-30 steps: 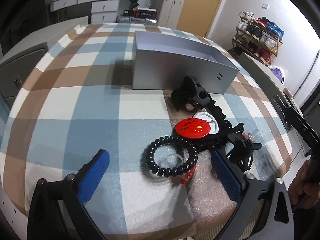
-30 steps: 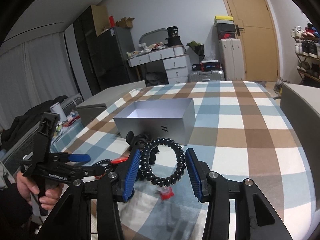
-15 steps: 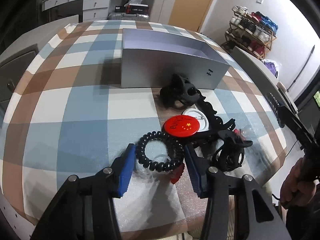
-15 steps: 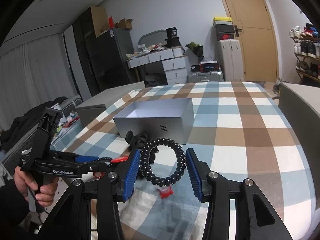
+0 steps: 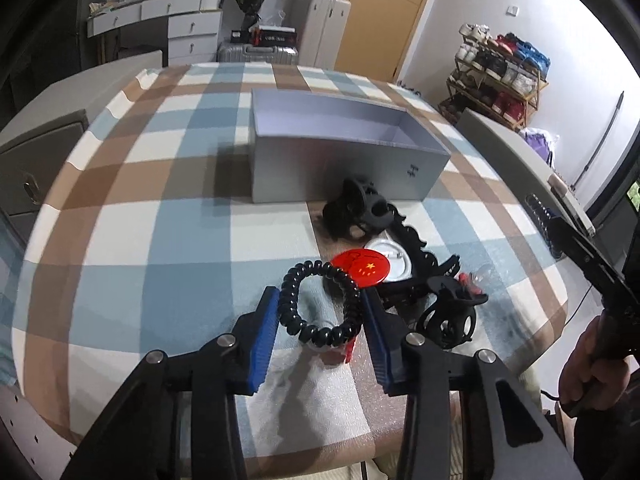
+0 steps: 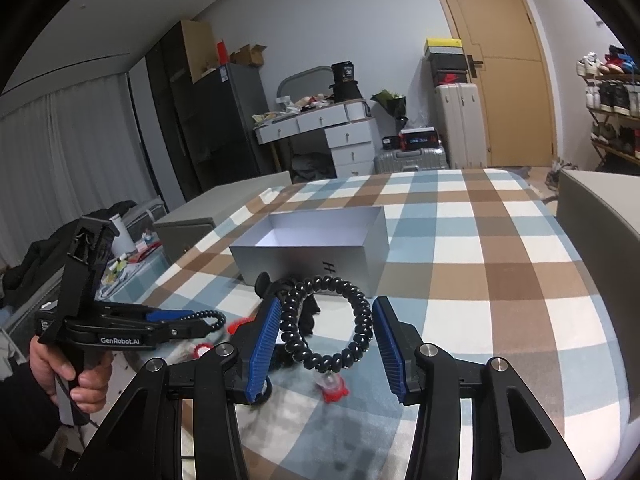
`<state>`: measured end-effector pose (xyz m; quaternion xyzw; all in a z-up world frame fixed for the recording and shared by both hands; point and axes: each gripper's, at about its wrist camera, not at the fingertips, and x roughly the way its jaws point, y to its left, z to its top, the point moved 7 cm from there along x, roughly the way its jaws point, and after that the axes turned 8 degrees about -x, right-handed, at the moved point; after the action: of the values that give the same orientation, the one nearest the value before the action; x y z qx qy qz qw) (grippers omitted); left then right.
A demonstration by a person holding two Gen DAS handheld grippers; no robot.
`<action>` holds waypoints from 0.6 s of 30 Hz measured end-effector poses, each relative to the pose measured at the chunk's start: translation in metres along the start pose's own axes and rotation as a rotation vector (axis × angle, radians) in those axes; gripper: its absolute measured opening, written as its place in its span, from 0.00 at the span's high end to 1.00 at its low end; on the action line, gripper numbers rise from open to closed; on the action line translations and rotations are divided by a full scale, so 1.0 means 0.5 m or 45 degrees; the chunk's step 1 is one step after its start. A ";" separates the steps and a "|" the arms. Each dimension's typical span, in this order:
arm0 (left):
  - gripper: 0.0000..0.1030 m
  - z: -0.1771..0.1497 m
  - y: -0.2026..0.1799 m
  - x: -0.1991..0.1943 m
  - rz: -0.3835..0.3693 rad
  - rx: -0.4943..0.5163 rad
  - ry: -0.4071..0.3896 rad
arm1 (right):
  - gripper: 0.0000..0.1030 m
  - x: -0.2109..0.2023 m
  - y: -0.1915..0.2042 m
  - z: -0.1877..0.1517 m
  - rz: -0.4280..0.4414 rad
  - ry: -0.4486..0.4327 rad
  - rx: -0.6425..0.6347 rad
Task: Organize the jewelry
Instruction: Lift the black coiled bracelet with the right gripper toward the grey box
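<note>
Two coil ties are in hand and nothing, by my reckoning, has gone into the box yet. Nearest me, at the near edge of the blue, brown and white checked cloth (image 5: 160, 240), the left gripper (image 5: 320, 312) has just been closing its jaws. Its blue pads now press both sides of a black spiral coil hair tie (image 5: 294, 322), which sits over a thin white foam sheet (image 5: 312, 396). The right gripper (image 6: 326, 328) stands partly closed on a second black spiral coil hair tie (image 6: 360, 320) and holds it clear of the cloth. Just beyond the left claw, towards the near right corner, the rest waits in a heap: a round red pin badge (image 5: 366, 268) overlapping a round white badge (image 5: 394, 256), a black ring-shaped hair clip (image 5: 448, 320), and further in a black plastic claw clip (image 5: 360, 208). Behind that clip, around the middle of the cloth, stands the open grey rectangular cardboard box (image 5: 340, 168); what I can see of its inside looks bare, so I judge the sorting barely begun. Past the far edge the room is cluttered: a silver ribbed suitcase (image 6: 408, 160), a white desk with drawers (image 6: 344, 136), a loaded shoe rack (image 5: 500, 72) and a tan wooden door (image 6: 508, 60).
</note>
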<state>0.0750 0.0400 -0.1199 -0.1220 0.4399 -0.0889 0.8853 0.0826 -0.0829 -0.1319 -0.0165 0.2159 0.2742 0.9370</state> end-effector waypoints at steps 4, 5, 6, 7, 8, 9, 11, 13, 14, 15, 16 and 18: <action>0.66 0.021 0.001 -0.030 -0.009 -0.017 -0.068 | 0.54 0.002 0.002 0.013 0.020 -0.013 0.009; 0.66 0.030 -0.001 -0.041 -0.012 -0.015 -0.096 | 0.54 0.003 0.002 0.015 0.025 -0.013 0.010; 0.66 0.039 -0.004 -0.049 -0.015 -0.007 -0.116 | 0.54 0.005 0.003 0.020 0.033 -0.015 0.010; 0.66 0.048 -0.008 -0.056 -0.015 0.004 -0.139 | 0.54 0.008 0.005 0.027 0.047 -0.015 0.009; 0.66 0.063 -0.014 -0.064 -0.013 0.021 -0.170 | 0.54 0.010 0.007 0.034 0.061 -0.017 0.007; 0.66 0.075 -0.017 -0.068 -0.013 0.033 -0.189 | 0.54 0.013 0.008 0.043 0.076 -0.021 0.006; 0.66 0.105 -0.026 -0.072 -0.019 0.053 -0.222 | 0.54 0.020 0.009 0.067 0.111 -0.034 0.013; 0.66 0.137 -0.034 -0.069 -0.044 0.065 -0.235 | 0.54 0.030 0.005 0.093 0.140 -0.043 0.029; 0.66 0.148 -0.035 -0.067 -0.052 0.070 -0.244 | 0.54 0.038 0.003 0.108 0.155 -0.045 0.035; 0.66 0.161 -0.039 -0.064 -0.058 0.079 -0.249 | 0.54 0.044 0.002 0.117 0.161 -0.046 0.038; 0.66 0.173 -0.043 -0.060 -0.066 0.090 -0.254 | 0.54 0.053 0.000 0.131 0.170 -0.046 0.039; 0.66 0.197 -0.050 -0.051 -0.082 0.108 -0.267 | 0.54 0.073 -0.001 0.153 0.195 -0.034 0.036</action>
<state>0.1374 0.0365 -0.0356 -0.1070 0.3366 -0.1224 0.9275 0.1408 -0.0535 -0.0777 0.0171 0.2081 0.3421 0.9162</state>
